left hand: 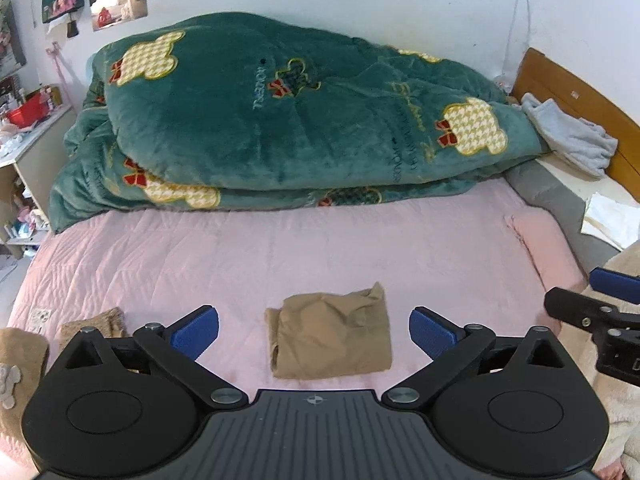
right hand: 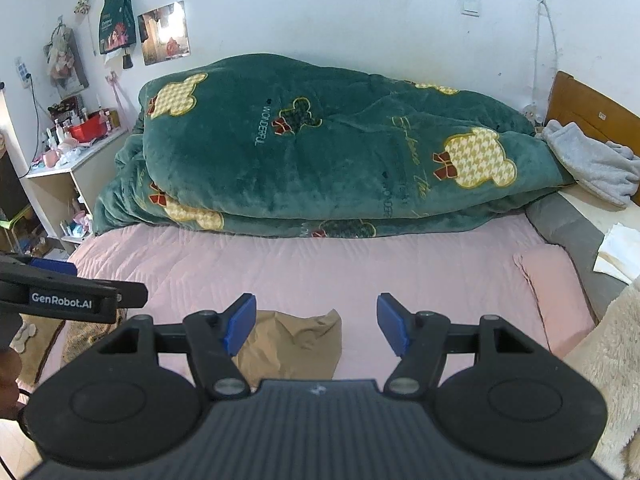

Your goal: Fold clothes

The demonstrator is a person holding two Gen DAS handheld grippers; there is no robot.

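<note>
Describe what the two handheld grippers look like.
Both are matte black plastic. The left gripper has two round discs on its body, a ribbed grey centre plate with a small compass-like mark, silver pivot bolts, and angled link arms ending in textured blue pads. The right gripper matches it. Seen from the right wrist, the left gripper's side reads "GenRobot.AI" in white.

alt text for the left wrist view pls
The open left gripper hovers over a folded tan garment on a pink bedsheet. Behind lies a heaped green blanket; the right gripper enters at the right edge.
</note>
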